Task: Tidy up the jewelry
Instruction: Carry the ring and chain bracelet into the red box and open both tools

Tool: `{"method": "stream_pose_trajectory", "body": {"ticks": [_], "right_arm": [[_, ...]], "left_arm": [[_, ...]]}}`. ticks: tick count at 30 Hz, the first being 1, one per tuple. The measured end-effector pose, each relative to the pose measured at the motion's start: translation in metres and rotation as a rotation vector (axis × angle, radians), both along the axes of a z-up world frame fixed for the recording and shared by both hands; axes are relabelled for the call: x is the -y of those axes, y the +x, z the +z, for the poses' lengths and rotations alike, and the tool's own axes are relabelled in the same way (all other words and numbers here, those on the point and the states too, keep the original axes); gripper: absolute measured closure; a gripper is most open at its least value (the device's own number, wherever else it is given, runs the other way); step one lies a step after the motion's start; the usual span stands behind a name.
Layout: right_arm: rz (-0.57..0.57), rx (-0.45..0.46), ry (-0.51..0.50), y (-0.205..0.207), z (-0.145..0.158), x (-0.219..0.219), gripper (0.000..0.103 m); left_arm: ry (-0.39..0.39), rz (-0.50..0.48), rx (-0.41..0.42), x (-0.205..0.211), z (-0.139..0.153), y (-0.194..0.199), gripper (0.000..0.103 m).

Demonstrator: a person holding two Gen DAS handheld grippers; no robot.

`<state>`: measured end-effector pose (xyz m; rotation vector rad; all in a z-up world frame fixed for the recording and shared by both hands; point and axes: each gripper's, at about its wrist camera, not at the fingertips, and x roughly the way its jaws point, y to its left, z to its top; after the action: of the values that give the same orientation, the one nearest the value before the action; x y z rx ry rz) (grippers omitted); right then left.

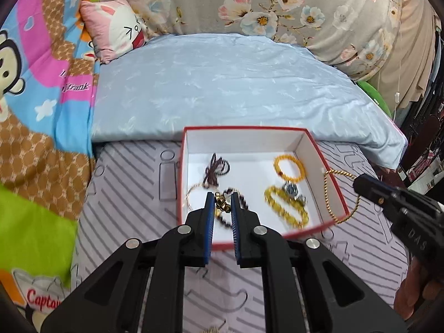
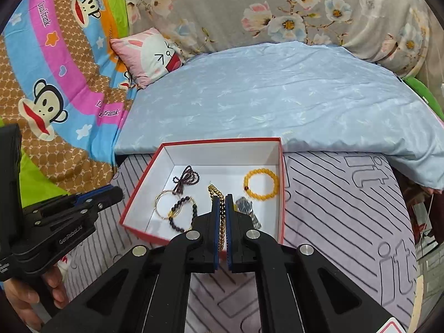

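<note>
Right tongs [image 2: 221, 198] pinch the gold chain [image 2: 221, 222] above the red box [image 2: 133, 194] — likely to drop it in — while the left tongs [image 1: 222, 195], nearly closed, hold a gold trinket [image 1: 222, 204].

"GenRobot.AI" runs along the left gripper [image 2: 115, 193] body; "DAS" marks the right gripper [image 1: 358, 183] housing. The cartoon monkey blanket [image 2: 63, 77] repeats what looks like "Paul frank"; its lower corner reads "Capta…", cut off. The striped mat [image 2: 360, 208] shows large "it" outlines
</note>
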<state>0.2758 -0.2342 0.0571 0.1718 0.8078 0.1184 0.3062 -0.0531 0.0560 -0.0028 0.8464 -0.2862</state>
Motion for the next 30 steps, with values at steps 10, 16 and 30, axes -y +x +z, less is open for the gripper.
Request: {"method": "stream_pose_trajectory", "body": {"ticks": [10, 16, 30], "right_arm": [[0.010, -0.043, 0.038, 0.061, -0.033, -0.005, 0.100], [0.001, -0.077, 0.048, 0.081, -0.056, -0.001, 0.100], [-0.008, -0.109, 0.050, 0.101, -0.081, -0.001, 0.099]], "left_arm": [[0.038, -0.027, -0.023, 0.040, -0.028, 0.065, 0.092], [0.072, -0.025, -0.034, 0.052, -0.047, 0.082, 0.092], [0.133, 0.011, -0.064, 0.061, -0.073, 0.102, 0.092]]}}
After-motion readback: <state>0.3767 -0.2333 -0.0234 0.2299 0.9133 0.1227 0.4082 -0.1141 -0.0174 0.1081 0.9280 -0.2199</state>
